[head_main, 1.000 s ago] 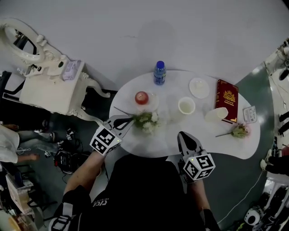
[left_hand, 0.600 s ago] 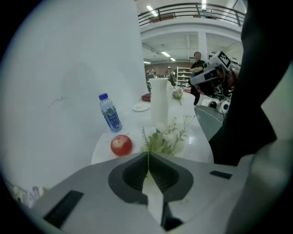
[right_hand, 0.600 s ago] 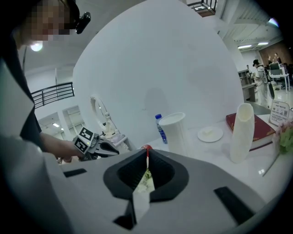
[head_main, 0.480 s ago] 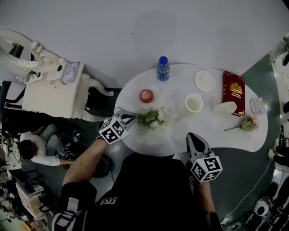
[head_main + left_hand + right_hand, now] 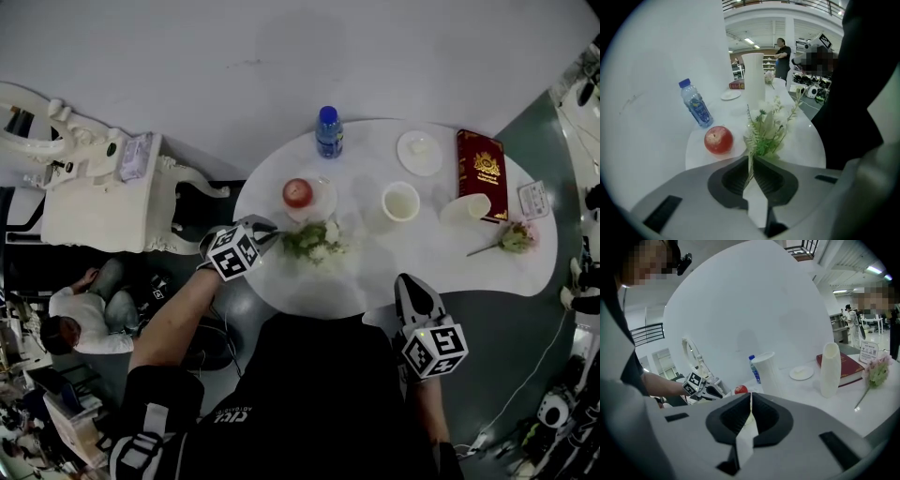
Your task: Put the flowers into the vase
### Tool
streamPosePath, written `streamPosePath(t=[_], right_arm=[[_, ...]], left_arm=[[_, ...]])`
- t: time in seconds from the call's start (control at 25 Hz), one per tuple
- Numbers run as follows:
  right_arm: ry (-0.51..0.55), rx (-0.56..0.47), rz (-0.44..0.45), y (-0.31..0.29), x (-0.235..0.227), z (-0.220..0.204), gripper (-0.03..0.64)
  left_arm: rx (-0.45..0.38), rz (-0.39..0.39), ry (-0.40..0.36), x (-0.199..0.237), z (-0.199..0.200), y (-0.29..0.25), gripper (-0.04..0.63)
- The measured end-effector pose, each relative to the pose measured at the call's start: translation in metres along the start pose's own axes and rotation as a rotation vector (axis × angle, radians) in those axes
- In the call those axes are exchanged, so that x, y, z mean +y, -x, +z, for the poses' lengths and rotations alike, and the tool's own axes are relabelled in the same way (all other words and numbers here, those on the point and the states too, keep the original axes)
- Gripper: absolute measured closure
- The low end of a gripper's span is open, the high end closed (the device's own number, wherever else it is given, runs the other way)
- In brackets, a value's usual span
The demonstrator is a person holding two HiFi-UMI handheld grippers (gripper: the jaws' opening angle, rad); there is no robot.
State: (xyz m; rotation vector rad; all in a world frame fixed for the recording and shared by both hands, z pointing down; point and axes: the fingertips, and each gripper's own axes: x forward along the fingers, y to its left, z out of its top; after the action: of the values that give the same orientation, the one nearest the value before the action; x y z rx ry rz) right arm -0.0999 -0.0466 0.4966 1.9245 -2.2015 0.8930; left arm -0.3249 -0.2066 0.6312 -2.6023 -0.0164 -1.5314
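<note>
Now, your white table carries a red book towards its right end and a ribbed white vase near the middle. Your left gripper is clamped on the stem of a white-and-green flower sprig, held over the table's left part, near the vase but outside it. Your right gripper is closed on nothing at the near edge. A pink flower lies near the book.

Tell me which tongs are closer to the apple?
Left. The left tongs, gripping the white flowers, sit beside the apple; the right tongs are far off by the table's near edge.
</note>
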Motion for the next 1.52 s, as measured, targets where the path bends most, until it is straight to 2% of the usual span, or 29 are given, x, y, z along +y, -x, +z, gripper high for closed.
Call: streamPosePath(t=[0.08,0.2,0.32,0.52,0.6,0.96,1.12,1.28,1.52], right_arm=[[-0.007,-0.004,-0.009,0.002,-0.001,-0.003,0.588],[-0.021,-0.004,-0.025,0.007,-0.004,-0.008,0.588],[-0.037,-0.004,-0.042,0.011,-0.007,-0.013,0.588],[-0.054,-0.003,-0.060,0.015,-0.012,-0.019,0.588],[-0.060,-0.002,-0.066,0.016,-0.014,-0.021,0.588],[-0.072,0.008,-0.091,0.021,-0.023,-0.028,0.588],[-0.076,0.010,-0.099,0.020,-0.026,-0.029,0.588],[-0.081,0.009,-0.106,0.019,-0.027,-0.030,0.588],[-0.092,0.013,-0.119,0.021,-0.028,-0.034,0.588]], left_arm=[[0.014,-0.012,-0.021,0.001,-0.002,-0.006,0.572],[0.034,-0.034,-0.037,0.001,-0.007,-0.012,0.497],[0.063,-0.056,-0.060,0.002,-0.013,-0.017,0.470],[0.181,-0.114,-0.143,-0.005,-0.031,-0.031,0.405],[0.207,-0.132,-0.173,-0.008,-0.034,-0.037,0.396],[0.236,-0.166,-0.196,-0.002,-0.037,-0.057,0.396],[0.254,-0.194,-0.235,-0.005,-0.036,-0.062,0.397],[0.283,-0.220,-0.324,-0.009,-0.035,-0.065,0.407],[0.353,-0.204,-0.540,-0.012,-0.035,-0.071,0.457]])
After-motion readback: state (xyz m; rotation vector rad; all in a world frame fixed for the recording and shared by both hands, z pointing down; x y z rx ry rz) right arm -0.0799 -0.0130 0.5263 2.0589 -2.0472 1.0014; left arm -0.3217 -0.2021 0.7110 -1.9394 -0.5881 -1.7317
